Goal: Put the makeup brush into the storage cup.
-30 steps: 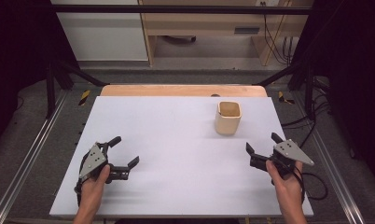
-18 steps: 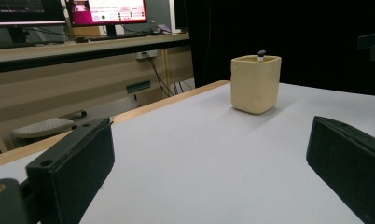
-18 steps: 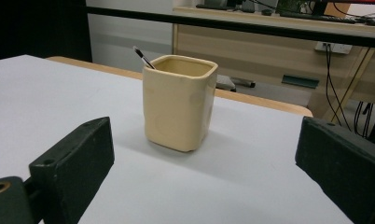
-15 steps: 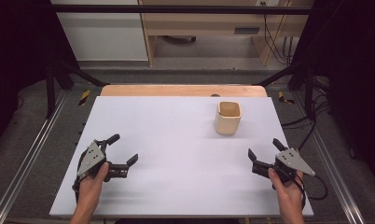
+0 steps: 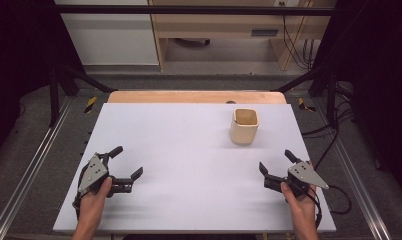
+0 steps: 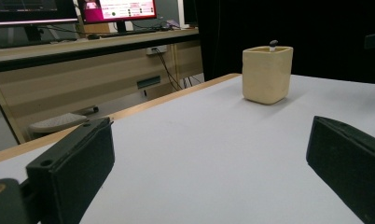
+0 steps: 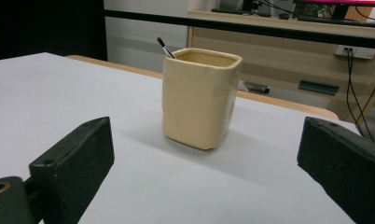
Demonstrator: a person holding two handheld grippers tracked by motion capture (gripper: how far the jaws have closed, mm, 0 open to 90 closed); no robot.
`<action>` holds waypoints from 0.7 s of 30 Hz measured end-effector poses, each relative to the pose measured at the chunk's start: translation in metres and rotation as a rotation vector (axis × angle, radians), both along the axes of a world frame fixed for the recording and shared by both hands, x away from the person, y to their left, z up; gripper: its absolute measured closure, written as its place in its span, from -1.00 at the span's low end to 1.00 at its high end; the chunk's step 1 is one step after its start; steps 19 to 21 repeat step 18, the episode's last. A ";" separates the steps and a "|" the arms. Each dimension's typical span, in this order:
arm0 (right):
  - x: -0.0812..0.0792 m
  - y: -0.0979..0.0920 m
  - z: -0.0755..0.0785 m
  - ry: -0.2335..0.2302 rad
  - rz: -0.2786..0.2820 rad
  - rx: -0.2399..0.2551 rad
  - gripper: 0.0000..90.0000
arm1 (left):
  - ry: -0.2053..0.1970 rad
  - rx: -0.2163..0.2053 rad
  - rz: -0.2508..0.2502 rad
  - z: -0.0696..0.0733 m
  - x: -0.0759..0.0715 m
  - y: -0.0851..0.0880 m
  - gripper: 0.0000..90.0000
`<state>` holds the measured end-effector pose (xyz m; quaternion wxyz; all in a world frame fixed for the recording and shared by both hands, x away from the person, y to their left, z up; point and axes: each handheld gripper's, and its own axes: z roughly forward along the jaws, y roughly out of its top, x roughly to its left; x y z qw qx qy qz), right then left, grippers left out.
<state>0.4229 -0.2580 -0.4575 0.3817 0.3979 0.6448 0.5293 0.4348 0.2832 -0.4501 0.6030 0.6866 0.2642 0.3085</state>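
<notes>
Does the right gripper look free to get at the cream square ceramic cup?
Probably yes: the right gripper is open, and only bare white table lies between it and the cream square ceramic cup.

A cream square-sided cup stands upright on the table's far right part, a thin dark-tipped stick leaning inside

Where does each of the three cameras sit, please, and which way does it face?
High view: above the near edge, facing forward and down on the white table; both hands, left gripper, right gripper.
Left gripper view: low, along its open black jaws toward the cream square ceramic cup.
Right gripper view: low, closer, along its open jaws.
All three share the cup.
</notes>
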 end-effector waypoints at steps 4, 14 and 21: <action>0.002 0.003 -0.003 0.002 0.010 -0.004 -0.93 | -0.004 -0.021 0.015 -0.001 -0.001 0.006 -0.98; 0.006 0.012 -0.010 -0.007 0.040 -0.007 -0.92 | -0.010 -0.034 0.032 -0.003 -0.003 0.014 -0.98; 0.006 0.014 -0.013 -0.006 0.045 -0.012 -0.92 | -0.012 -0.037 0.034 -0.003 -0.004 0.015 -0.98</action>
